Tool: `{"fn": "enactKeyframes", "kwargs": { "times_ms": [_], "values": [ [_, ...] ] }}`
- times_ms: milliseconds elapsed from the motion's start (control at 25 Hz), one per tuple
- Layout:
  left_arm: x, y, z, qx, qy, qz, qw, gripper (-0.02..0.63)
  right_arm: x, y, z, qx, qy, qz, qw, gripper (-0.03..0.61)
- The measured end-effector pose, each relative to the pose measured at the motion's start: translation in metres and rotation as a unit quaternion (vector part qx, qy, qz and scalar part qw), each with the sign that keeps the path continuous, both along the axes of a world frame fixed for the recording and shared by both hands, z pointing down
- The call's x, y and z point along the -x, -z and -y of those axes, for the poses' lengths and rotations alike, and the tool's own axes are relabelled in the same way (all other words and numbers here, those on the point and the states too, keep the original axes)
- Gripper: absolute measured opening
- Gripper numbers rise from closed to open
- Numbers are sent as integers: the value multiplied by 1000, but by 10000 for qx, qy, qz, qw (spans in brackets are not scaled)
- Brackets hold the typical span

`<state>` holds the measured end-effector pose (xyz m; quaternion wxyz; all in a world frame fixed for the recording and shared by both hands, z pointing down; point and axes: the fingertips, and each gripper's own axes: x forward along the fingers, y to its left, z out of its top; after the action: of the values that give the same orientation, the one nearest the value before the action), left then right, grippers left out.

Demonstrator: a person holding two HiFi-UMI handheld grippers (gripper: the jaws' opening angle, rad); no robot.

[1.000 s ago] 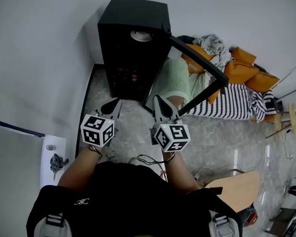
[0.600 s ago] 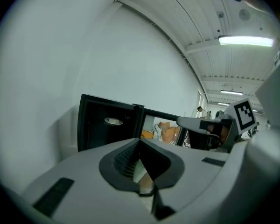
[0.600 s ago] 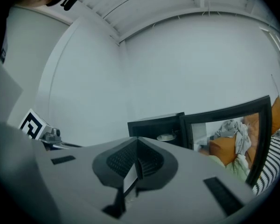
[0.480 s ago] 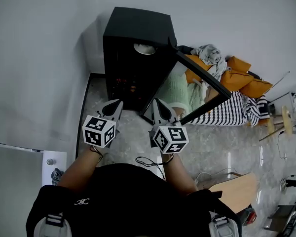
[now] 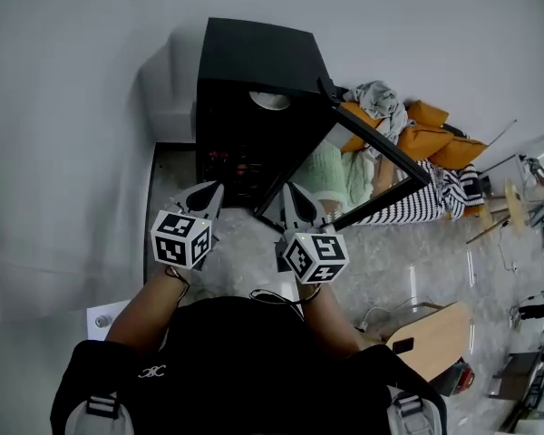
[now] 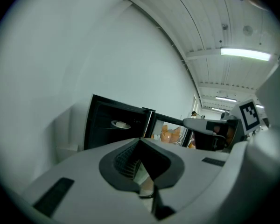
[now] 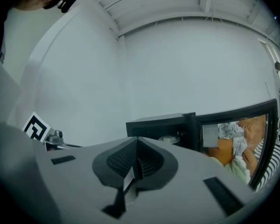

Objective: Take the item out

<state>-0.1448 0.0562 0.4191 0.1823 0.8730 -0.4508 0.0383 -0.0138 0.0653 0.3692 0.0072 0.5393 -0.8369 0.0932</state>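
Black box-shaped cabinet (image 5: 254, 62), standing on the grey speckled floor (image 5: 240, 238) against a white wall, now fills more of the head view than a second ago. The person has closed in on its open front. The cabinet's glass-paned door (image 5: 374, 163) is swung wide to the right, as before.

The left hand-held gripper (image 5: 209, 191) and the right hand-held gripper (image 5: 293, 191) are held side by side and point at the opening. Both stop short of it, and neither has entered the compartment. Each has its jaws closed tip to tip with nothing between them, unchanged over the last second.

The white round dish-like item (image 5: 272, 101), judged to be the task's thing, lies on an upper shelf inside the cabinet, untouched.

Assessment: this is the approach phase. A gripper must open its jaws before it can grasp the item.
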Motion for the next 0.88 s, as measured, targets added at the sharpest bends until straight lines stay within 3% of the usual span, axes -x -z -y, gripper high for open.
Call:
{"fn": "enactKeyframes", "kwargs": {
  "times_ms": [440, 880],
  "values": [
    [13, -14, 25, 186, -161, 33, 9997, 6, 7, -18, 19, 174, -199, 19, 9996, 8],
    [-5, -25, 78, 296, -46, 337, 9990, 6, -13, -26, 83, 47, -78, -94, 9999, 8]
  ]
}}
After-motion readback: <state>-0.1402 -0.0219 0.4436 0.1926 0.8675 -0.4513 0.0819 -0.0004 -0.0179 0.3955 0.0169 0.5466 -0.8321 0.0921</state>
